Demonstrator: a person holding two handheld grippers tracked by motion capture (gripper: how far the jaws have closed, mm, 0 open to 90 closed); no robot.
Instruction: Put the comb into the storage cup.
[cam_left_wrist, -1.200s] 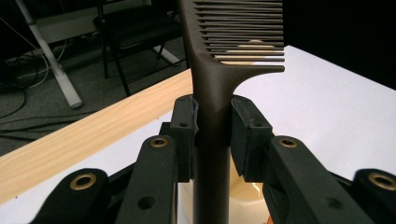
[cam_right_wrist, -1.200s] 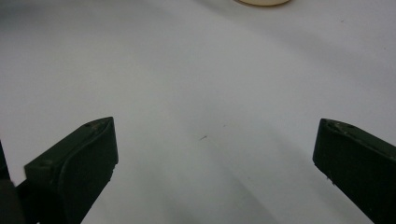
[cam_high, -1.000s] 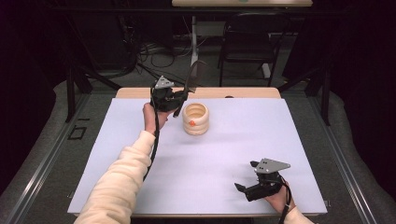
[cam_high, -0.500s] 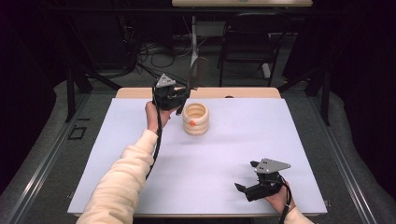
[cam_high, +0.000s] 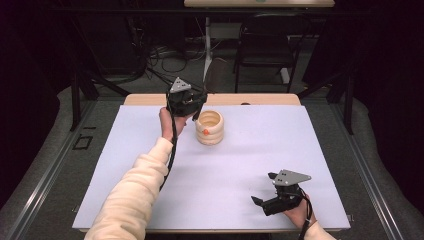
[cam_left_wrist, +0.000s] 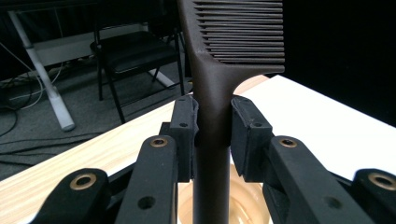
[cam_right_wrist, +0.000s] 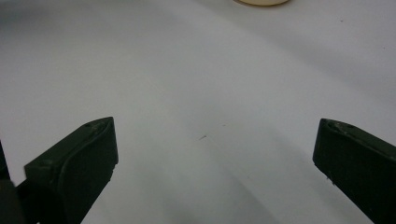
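— While its pads clamp the handle of a dark comb (cam_left_wrist: 212, 93), where does the left gripper (cam_high: 187, 102) sit?

— Near the far edge of the surface (cam_high: 150, 200), left of centre, just beside a cream ribbed cup (cam_high: 209, 127). From the left gripper view the comb stands upright between the jaws, teeth at the top pointing right, its handle running down past the pads with the cup's mouth below.

— And the cup?

— It stands upright on the white surface, close to the far edge; an orange spot marks its near side.

— What of the other hand?

— The right gripper (cam_high: 265, 200) rests low by the near right corner, well apart from the cup, its jaws spread wide with nothing between them but bare white surface.

— Beyond that?

— A black chair (cam_high: 265, 45) on the floor behind the far edge.
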